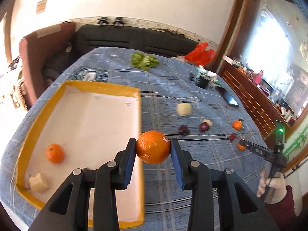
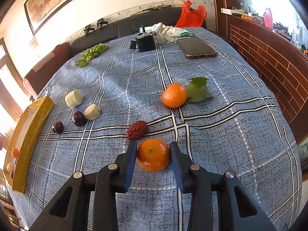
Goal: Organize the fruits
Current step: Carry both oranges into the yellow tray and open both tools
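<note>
Blue checked tablecloth [image 2: 231, 115] spread over the whole table. At its left side, yellow-rimmed white tray [image 1: 100, 85], holding one loose tangerine [image 1: 54, 153] and a pale chunk [image 1: 39, 182]. Left gripper [image 1: 153, 147] clamped on a lifted tangerine [image 1: 153, 146], raised just over the tray's right rim. Right gripper [image 2: 153, 155] closed against a second tangerine [image 2: 153, 157] resting on the cloth. Just beyond that fruit, a wrinkled red date [image 2: 136, 132]; farther off, a leafy tangerine [image 2: 174, 95] and two dark plums [image 2: 79, 118].

Dark sofa [image 1: 123, 36] under framed picture [image 2: 57, 0], bright window [image 1: 269, 38].
</note>
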